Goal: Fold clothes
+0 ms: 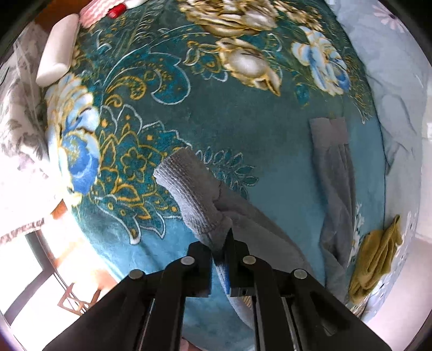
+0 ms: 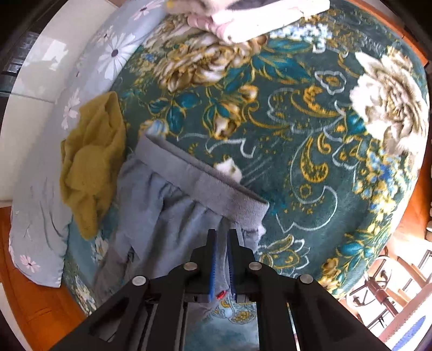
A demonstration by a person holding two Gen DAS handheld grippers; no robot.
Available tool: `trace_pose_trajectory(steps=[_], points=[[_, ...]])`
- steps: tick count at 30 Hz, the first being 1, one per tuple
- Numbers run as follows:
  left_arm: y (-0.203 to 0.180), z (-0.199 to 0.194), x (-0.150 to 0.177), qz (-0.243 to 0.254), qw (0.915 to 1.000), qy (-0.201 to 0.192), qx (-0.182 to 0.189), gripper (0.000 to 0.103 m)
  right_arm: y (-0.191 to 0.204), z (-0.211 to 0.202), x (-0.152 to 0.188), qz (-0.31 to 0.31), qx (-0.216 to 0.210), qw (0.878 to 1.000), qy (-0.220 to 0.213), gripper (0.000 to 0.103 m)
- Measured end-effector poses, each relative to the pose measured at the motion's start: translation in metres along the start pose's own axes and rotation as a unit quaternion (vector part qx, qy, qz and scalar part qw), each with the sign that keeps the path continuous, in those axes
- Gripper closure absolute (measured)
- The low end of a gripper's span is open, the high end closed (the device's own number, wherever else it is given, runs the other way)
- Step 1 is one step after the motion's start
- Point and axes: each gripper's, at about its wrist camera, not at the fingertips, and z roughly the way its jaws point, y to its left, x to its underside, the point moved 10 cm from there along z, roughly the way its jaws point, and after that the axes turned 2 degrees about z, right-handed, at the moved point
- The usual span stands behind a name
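Note:
A grey garment (image 1: 259, 221) lies on the teal flowered blanket (image 1: 216, 121). My left gripper (image 1: 220, 243) is shut on its ribbed cuff end (image 1: 186, 186), which bunches up between the fingers. Another part of the garment with a flat band (image 1: 328, 129) stretches away at the right. In the right wrist view my right gripper (image 2: 222, 237) is shut on the grey garment (image 2: 162, 216) just below its wide waistband (image 2: 199, 178). A crumpled mustard-yellow cloth (image 2: 91, 164) lies to the left of the garment and shows at the lower right as the mustard cloth (image 1: 375, 253).
A pale blue daisy-print pillow (image 2: 89, 70) lies along the bed's edge. Folded white and pink cloth (image 2: 256, 19) sits at the far side. A white roll (image 1: 58, 50) rests at the blanket's far left corner. Orange wooden floor (image 2: 35, 305) and a chair (image 2: 399, 280) surround the bed.

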Motion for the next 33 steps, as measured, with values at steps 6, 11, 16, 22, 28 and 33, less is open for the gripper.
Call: trace_pose_trajectory(steps=[6, 11, 16, 22, 28, 33], points=[[0.001, -0.013, -0.006, -0.006, 0.9995, -0.016, -0.027, 0.062, -0.016, 0.026, 0.009, 0.01, 0.004, 0.999, 0.032, 0.066], [0.007, -0.032, -0.009, -0.023, 0.9987, -0.033, -0.032, 0.061, -0.011, 0.049, 0.012, 0.015, 0.005, 0.998, 0.054, 0.066], [0.021, -0.03, 0.003, -0.042, 0.9986, -0.027, -0.02, 0.06, 0.03, 0.061, 0.012, -0.03, 0.005, 0.997, 0.07, 0.066], [0.053, -0.007, -0.004, -0.071, 0.9974, -0.008, 0.012, 0.059, 0.117, 0.06, 0.04, -0.143, 0.003, 0.986, 0.08, 0.066], [0.07, 0.027, -0.022, -0.118, 0.9898, 0.021, 0.076, 0.059, 0.178, 0.038, 0.093, -0.225, 0.002, 0.971, 0.075, 0.066], [0.063, 0.065, -0.036, -0.163, 0.9775, 0.061, 0.119, 0.055, 0.207, 0.028, 0.128, -0.235, 0.011, 0.97, 0.065, 0.065]])
